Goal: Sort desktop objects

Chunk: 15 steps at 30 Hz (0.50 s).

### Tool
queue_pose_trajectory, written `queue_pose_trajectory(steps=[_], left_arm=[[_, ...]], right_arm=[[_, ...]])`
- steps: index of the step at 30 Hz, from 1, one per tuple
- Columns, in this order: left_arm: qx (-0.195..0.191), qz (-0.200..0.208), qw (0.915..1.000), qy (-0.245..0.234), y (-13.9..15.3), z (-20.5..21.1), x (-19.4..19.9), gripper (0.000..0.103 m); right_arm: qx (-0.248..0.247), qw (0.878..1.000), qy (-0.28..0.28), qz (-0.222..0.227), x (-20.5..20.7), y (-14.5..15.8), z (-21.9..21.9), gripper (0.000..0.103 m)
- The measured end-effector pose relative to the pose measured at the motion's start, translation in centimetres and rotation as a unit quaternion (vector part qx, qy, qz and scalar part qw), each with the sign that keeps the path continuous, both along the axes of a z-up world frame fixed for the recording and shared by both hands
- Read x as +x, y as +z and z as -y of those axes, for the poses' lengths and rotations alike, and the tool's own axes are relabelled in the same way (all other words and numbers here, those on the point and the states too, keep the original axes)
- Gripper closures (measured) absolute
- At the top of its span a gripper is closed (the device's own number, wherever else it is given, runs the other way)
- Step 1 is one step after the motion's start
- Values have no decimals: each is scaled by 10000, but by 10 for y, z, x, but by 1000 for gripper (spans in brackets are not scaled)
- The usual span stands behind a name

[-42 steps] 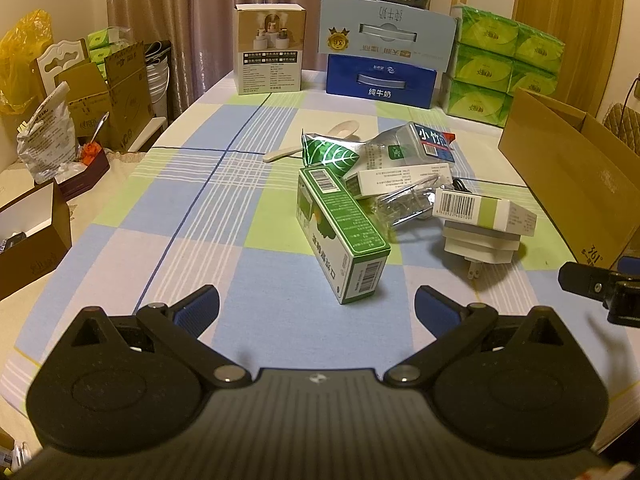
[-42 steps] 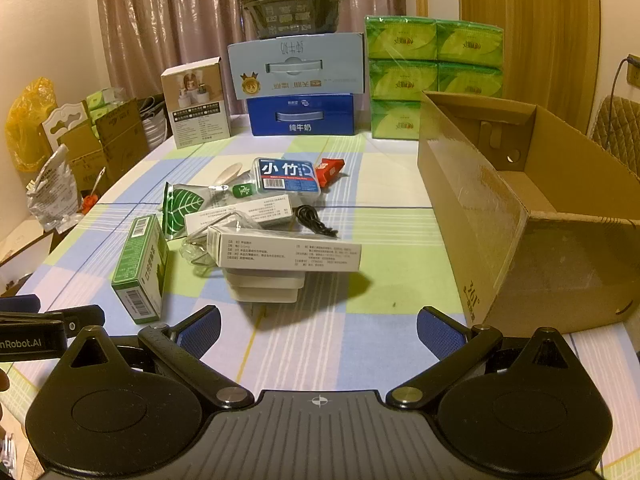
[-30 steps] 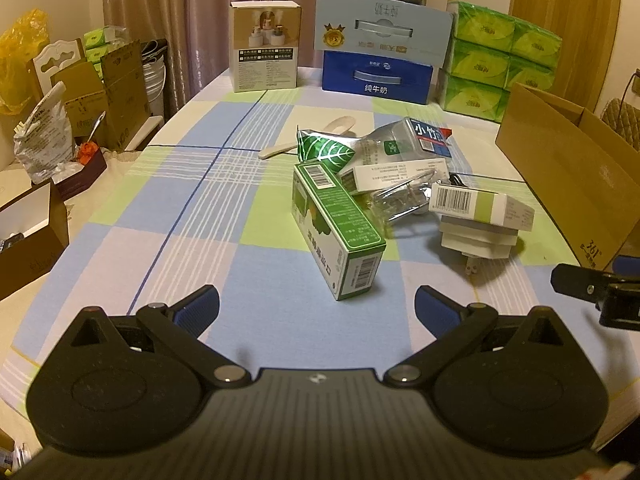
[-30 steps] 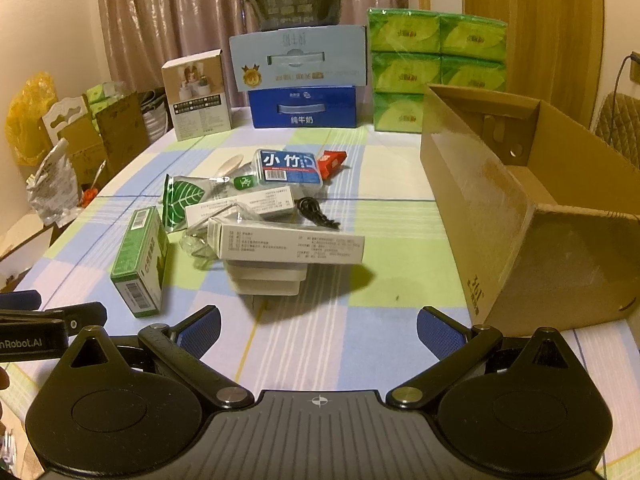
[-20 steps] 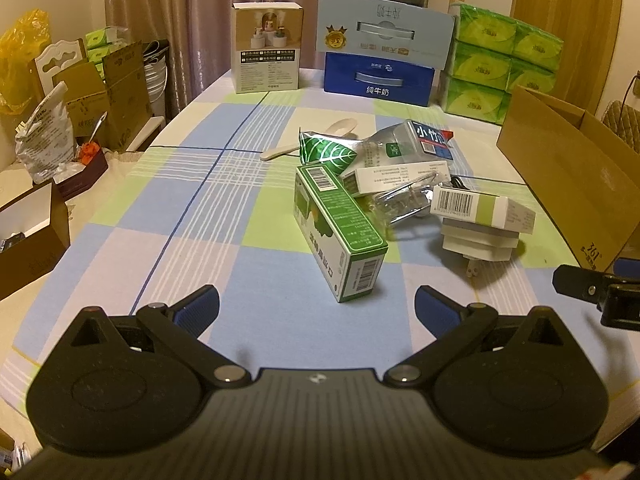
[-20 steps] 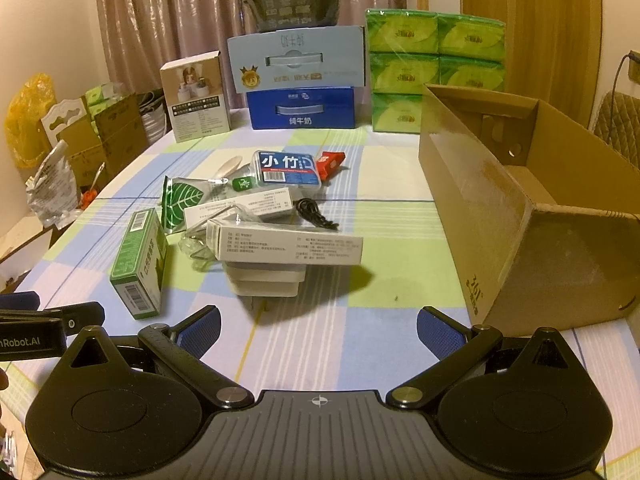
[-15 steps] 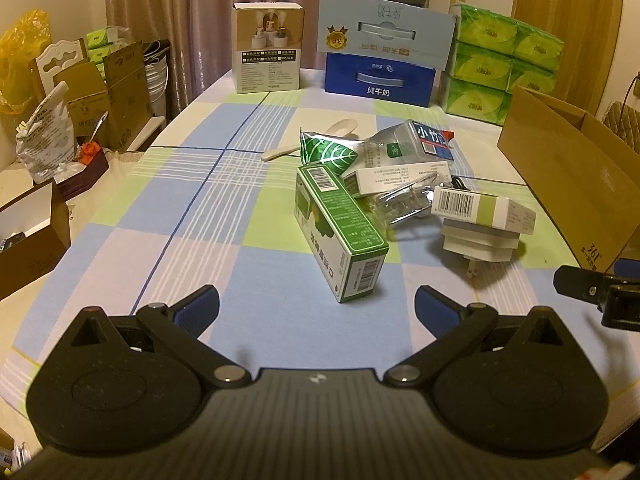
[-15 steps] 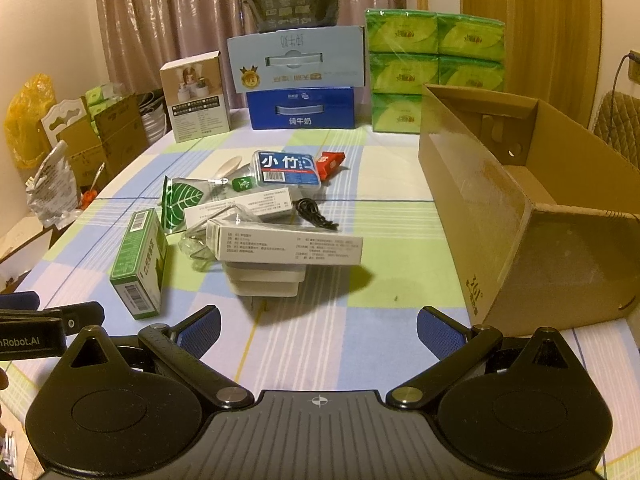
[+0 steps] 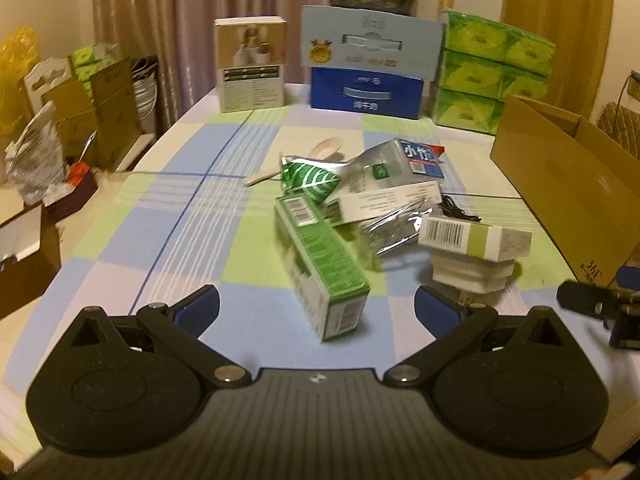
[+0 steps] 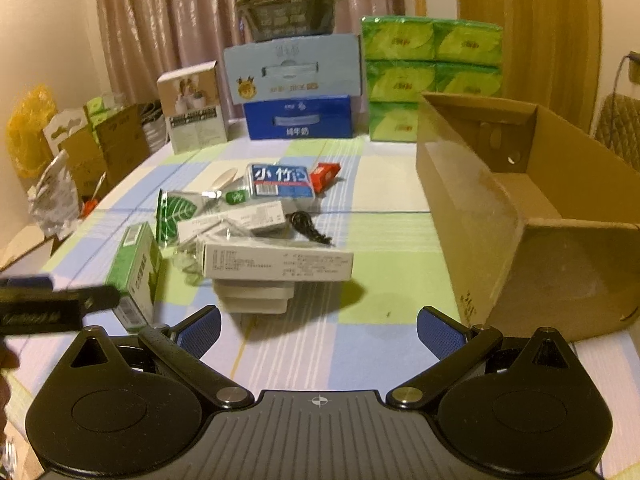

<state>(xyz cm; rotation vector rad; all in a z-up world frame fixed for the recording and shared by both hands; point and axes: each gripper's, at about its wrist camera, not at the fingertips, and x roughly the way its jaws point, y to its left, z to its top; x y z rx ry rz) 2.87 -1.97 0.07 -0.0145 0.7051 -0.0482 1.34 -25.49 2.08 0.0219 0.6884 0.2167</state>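
Note:
A heap of small objects lies mid-table. A green carton [image 9: 320, 264] lies nearest my left gripper [image 9: 316, 312], which is open and empty with the carton's near end between its fingers. A white box with a green band [image 9: 476, 236] rests on a white charger [image 9: 472, 276]. Behind are a green leaf pouch [image 9: 308, 176], a blue-labelled pack [image 9: 416, 160], a wooden spoon [image 9: 296, 160] and a black cable [image 10: 308, 226]. My right gripper [image 10: 318, 332] is open and empty, just short of the white box [image 10: 278, 266]. The green carton [image 10: 138, 272] stands to its left.
An open cardboard box [image 10: 532, 220] lies on the table's right side. Blue milk cartons [image 10: 298, 88], green tissue packs [image 10: 432, 64] and a white product box [image 10: 192, 108] stand along the far edge. Boxes and bags crowd the floor at left [image 9: 60, 120].
Both grippers have moved forward toward the heap. The left one now has the green carton's near end between its open fingers. The objects on the table have not moved.

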Motion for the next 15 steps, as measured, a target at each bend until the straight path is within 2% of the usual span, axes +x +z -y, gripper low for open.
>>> queue_pose_trajectory(steps=[3,6,9,11,13,15], left_arm=[[17,-127,9999,-12,-8,4,18,16],[69,-229,9997,-61,-17,7,34,18],[142,-395,9990,-152,-25,9,47,34],[209,-396,9989,-170,-27,10,52,40],[322,-399,9985,-200,-28,9,54,63],[387,-463,9980,-171,-28,5,53,75]], right_arm=[[-211,9997,124,-34,3,-4,-5,2],[-280,9994,195,-64,6,-7,-8,2],[-258,9993,266,-64,11,-8,-10,2],[-224,9993,287,-37,14,-8,-12,2],[-217,9992,330,-4,18,-7,-15,2],[-254,9989,402,55,22,-7,-21,2]])
